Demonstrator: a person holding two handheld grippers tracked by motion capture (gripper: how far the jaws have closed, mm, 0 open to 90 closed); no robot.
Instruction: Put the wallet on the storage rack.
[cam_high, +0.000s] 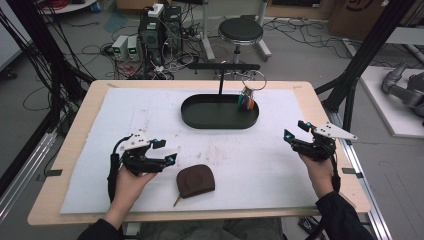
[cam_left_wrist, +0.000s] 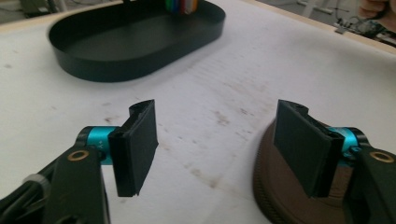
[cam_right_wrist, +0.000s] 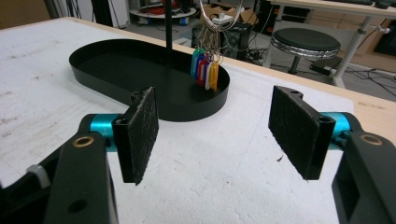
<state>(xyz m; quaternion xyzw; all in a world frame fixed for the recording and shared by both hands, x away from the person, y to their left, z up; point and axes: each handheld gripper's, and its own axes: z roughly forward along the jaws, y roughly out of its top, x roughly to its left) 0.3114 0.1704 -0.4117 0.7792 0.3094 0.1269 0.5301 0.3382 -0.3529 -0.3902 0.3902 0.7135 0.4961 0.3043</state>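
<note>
Overhead, the high view laid out the whole desk, a pale wooden top under a white stained mat. At centre, toward the upper part of the frame, sat a black oval tray with a thin black T-shaped stand rising from it; a bunch of coloured key tags on metal rings hung from the stand's right end, down over the tray's right end. Lower centre lay a brown zip pouch, flat on the mat.

At lower left of that frame the left tool was held just beside the pouch, released, with nothing between its jaws. At right the right tool was held well apart from the pouch and the tray, likewise released and empty.

Closer in, the left gripper view showed the pouch at lower right, partly behind the tool's right-hand pad, with the mat's brown stains plain between the pads and the tray at upper left. From the right gripper view the key tags showed as separate green, blue, red and yellow tabs inside the tray's near end, with a round black stool beyond the desk at upper right.
</note>
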